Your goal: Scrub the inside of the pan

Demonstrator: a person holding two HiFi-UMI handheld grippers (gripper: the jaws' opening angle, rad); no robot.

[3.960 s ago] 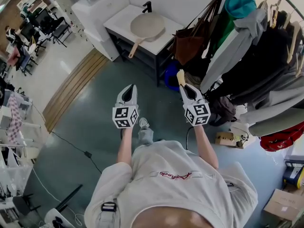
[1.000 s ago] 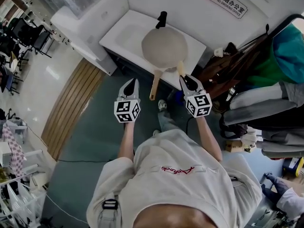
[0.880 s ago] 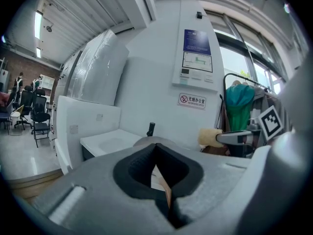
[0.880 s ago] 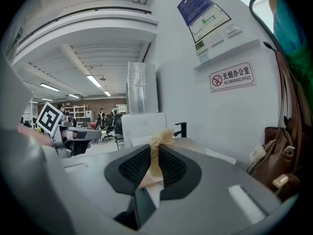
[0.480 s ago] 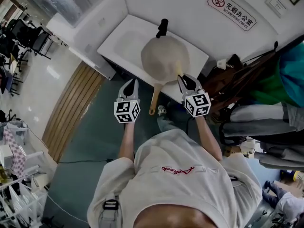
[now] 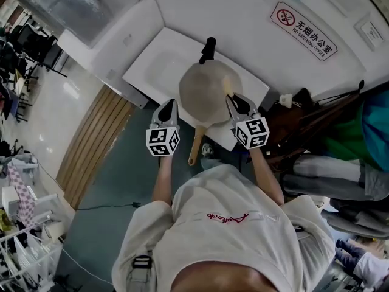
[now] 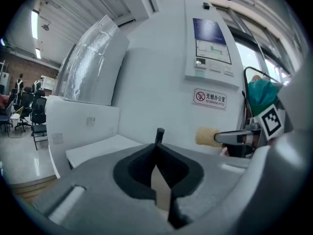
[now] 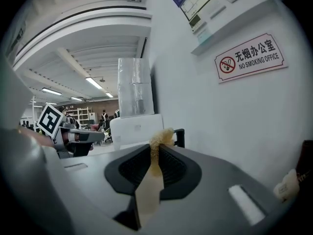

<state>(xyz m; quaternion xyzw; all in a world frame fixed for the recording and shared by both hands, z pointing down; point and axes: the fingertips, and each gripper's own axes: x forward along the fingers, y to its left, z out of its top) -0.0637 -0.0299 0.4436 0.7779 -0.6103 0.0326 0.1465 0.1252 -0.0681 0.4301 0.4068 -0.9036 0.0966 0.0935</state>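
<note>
Two grippers, held level side by side with the marker cubes nearest the person. Left gripper (image 6: 168,106) (image 7: 157,148): jaws pressed together, empty, tip at the near left edge of the pan in the head view. Right gripper (image 6: 233,100) (image 8: 157,148): jaws pinching a yellowish sponge (image 6: 228,89) (image 8: 160,137) (image 7: 207,136), the sponge sticking out past the tips and lying over the pan's right rim in the head view; contact with the pan not to be told. Pan (image 6: 205,92): round, pale inside, resting on a white counter (image 6: 157,58) just beyond both grippers, with its wooden handle (image 6: 196,147) pointing near, past the counter's near edge and between the two grippers. Black upright fitting (image 6: 208,48) (image 7: 159,135) (image 8: 180,137): at the pan's far side, against the white wall. No-smoking sign (image 6: 302,31) (image 7: 209,98) (image 8: 250,57): on that wall, far right. Wooden floor strip (image 6: 94,140): left of the counter. Dark bags and hanging clothes (image 6: 340,132): right of the counter.
</note>
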